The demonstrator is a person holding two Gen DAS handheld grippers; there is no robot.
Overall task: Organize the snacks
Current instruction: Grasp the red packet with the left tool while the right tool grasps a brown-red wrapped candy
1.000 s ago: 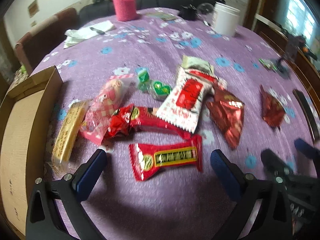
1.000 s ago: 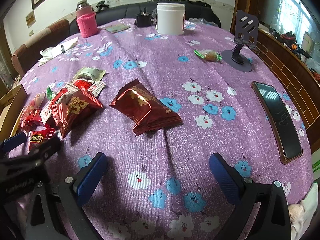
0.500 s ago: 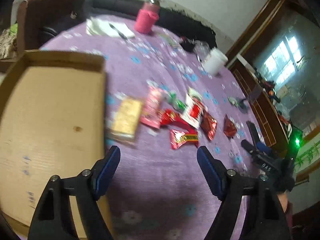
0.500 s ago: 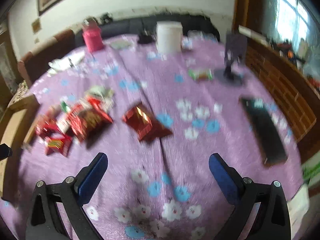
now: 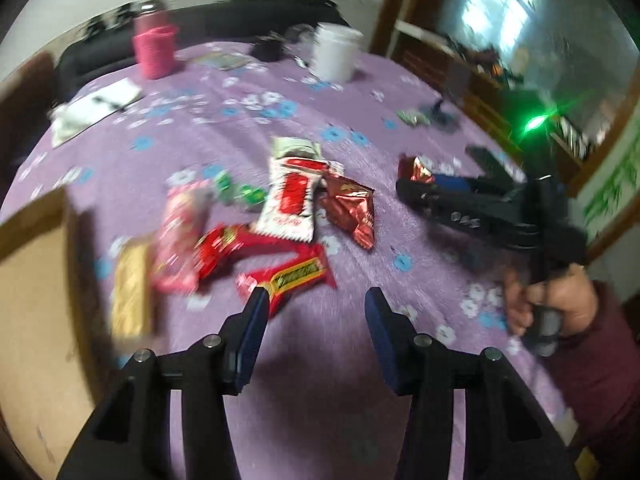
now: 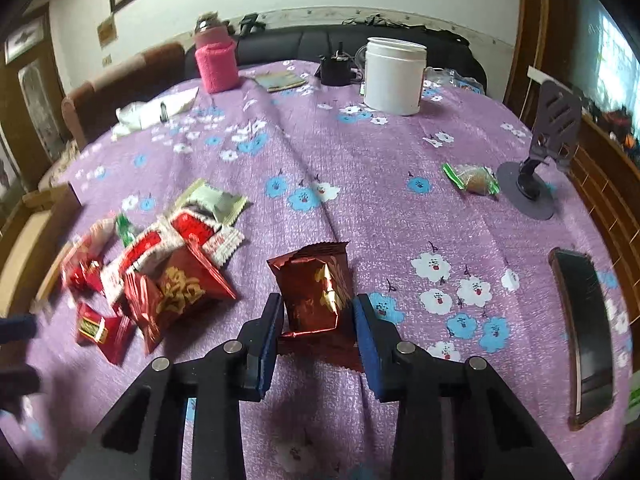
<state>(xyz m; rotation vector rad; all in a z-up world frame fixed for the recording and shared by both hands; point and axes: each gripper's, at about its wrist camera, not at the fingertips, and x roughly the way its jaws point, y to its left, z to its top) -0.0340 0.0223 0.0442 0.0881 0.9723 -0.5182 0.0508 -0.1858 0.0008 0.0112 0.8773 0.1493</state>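
Observation:
A dark red foil snack packet point(image 6: 316, 288) lies on the purple flowered tablecloth point(image 6: 360, 168). My right gripper point(image 6: 316, 316) has a blue pad on each side of the packet's near end, close to touching it. A pile of snack packets point(image 5: 280, 216) lies mid-table; it also shows in the right wrist view point(image 6: 168, 272). My left gripper point(image 5: 316, 304) is open and empty above the table, its left pad over a red and yellow bar point(image 5: 288, 276). A cardboard box point(image 5: 36, 300) stands at the left. The right gripper also shows in the left wrist view point(image 5: 424, 188).
A white jar point(image 6: 394, 76), a pink-sleeved bottle point(image 6: 216, 60) and a dark charger point(image 6: 336, 70) stand at the back. A green-wrapped snack point(image 6: 472, 178), a phone stand point(image 6: 536, 172) and a phone point(image 6: 584, 328) lie at the right. Paper point(image 6: 156, 112) lies at back left.
My right gripper has come down over the dark red packet and narrowed around it. My left gripper has swung back from the box toward the pile and narrowed.

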